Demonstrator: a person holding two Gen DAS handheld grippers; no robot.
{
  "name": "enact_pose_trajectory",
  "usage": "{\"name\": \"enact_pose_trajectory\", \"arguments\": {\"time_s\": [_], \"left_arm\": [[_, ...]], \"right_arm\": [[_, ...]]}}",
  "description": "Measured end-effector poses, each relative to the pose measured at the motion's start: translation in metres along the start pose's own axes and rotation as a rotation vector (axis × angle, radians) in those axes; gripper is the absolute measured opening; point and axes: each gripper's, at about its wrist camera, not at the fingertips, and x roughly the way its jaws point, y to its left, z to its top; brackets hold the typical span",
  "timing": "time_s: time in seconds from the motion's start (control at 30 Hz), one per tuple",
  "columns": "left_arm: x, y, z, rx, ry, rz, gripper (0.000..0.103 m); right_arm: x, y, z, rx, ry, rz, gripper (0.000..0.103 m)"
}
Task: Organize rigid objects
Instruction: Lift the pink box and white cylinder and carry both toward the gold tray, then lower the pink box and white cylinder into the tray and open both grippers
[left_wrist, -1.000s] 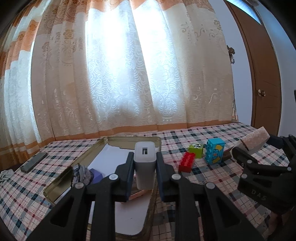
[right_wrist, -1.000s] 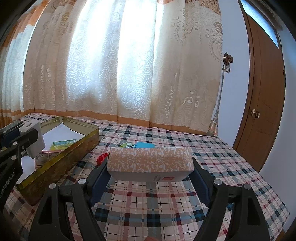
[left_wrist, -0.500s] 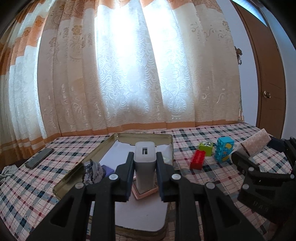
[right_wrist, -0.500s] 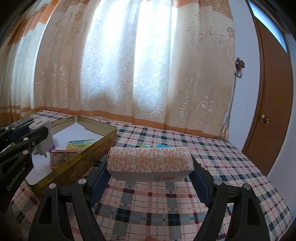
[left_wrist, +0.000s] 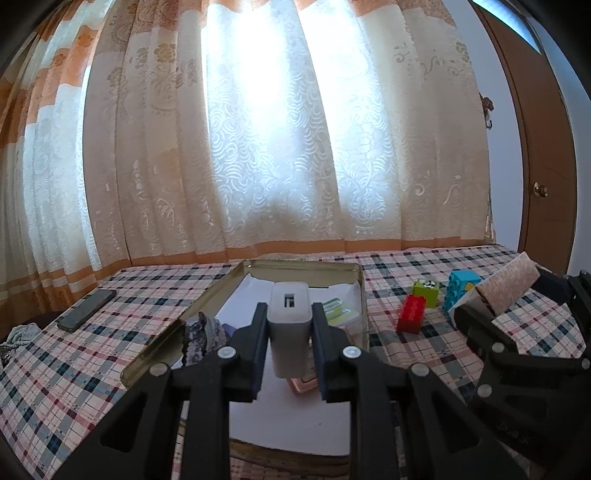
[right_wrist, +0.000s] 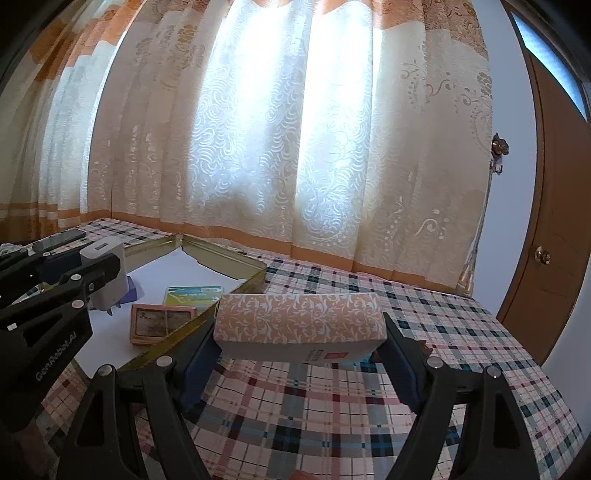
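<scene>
My left gripper (left_wrist: 289, 328) is shut on a white charger block (left_wrist: 289, 325), held upright over the gold metal tray (left_wrist: 360, 288). The same charger (right_wrist: 107, 275) shows at the left of the right wrist view, above the tray's white lining. My right gripper (right_wrist: 301, 328) is shut on a long box with an orange floral pattern (right_wrist: 301, 319), gripped by its two ends and held above the checked tablecloth just right of the tray (right_wrist: 236, 260). In the left wrist view that box (left_wrist: 508, 286) appears at the far right.
In the tray lie a pink framed card (right_wrist: 160, 323), a green card pack (right_wrist: 194, 295), a purple block (right_wrist: 132, 288) and a crumpled dark item (left_wrist: 201, 334). Red (left_wrist: 410, 314), green (left_wrist: 425, 290) and blue (left_wrist: 460, 286) bricks stand right of the tray. A phone (left_wrist: 86, 310) lies at the left.
Both grippers have drifted left over the table with their loads. The charger now hangs further over the tray, and the floral box has come closer to the tray's right wall.
</scene>
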Motion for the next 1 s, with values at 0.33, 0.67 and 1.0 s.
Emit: {"name": "enact_pose_trajectory", "arguments": {"time_s": [0.33,0.67,1.0], "left_arm": [[0.001,0.011,-0.001,-0.004,0.008,0.012,0.021],[0.009,0.042,-0.002,-0.032,0.041,0.055,0.021],[0.034,0.067,-0.003,-0.042,0.131,0.050,0.021]], "right_arm": [[0.001,0.013,0.002,-0.024,-0.007,0.032,0.082],[0.007,0.025,0.006,-0.048,-0.002,0.081,0.082],[0.020,0.041,0.024,-0.040,0.009,0.184,0.082]]}}
